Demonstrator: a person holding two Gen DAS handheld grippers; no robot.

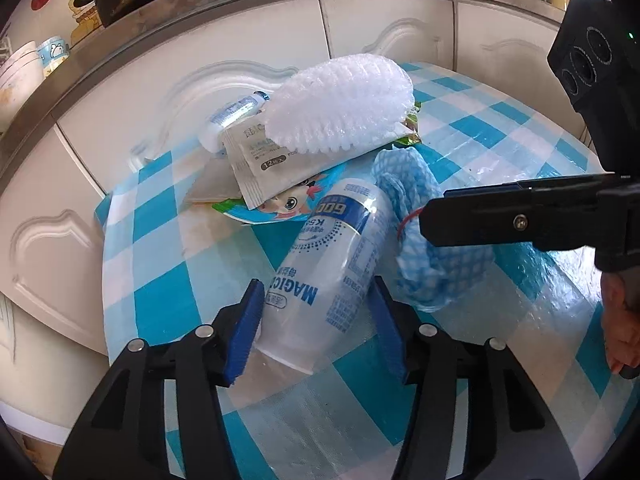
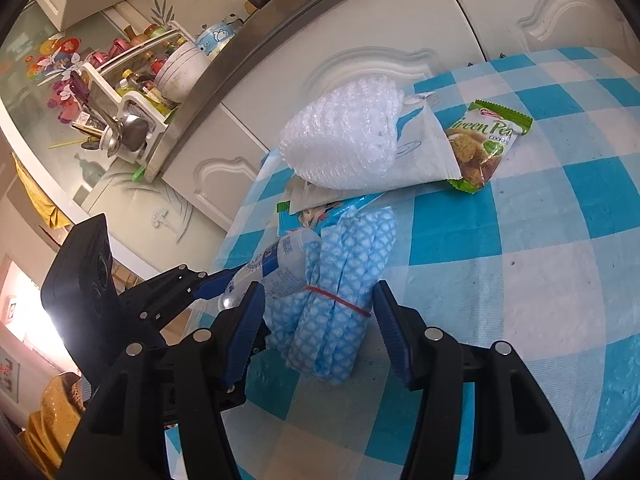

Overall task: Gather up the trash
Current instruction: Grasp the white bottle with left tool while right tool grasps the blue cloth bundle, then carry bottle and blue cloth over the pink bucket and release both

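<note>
Clear plastic made up the bottle (image 1: 332,264), which lay on its side on the blue-and-white checked table (image 2: 520,280), at the near edge of a heap of rubbish. Its long axis ran away from the left gripper (image 1: 316,280) and leaned a little to the right in that view. The far end touched a cartoon wrapper (image 1: 288,208) and the near end sat between the 2 blue pads. The label read upside down from the gripper's side, but I could not tell which end carried the cap. The gripper straddled the bottle across its width, probably because the round body is easiest to pinch that way. 1 pad lay against the bottle's side and the other stood just beside it, so I could not tell whether the squeeze was on. Touching the bottle on the right lay a blue patterned cloth roll (image 2: 340,292), bound by a red rubber band (image 2: 340,301). Its length ran nearly parallel to the bottle and pointed toward the heap. The right gripper (image 2: 318,286) sat over the near half of the roll with its jaws spread. A narrow gap showed on either side, so nothing was gripped. Taking 1 item per hand looked like the plan for clearing the table. Farther back, bubble wrap (image 1: 340,100) rested on top of a pale sachet (image 1: 272,164), with a green cookie packet (image 2: 488,148) poking out beside them, all untouched near the white cupboard doors (image 1: 380,20).
</note>
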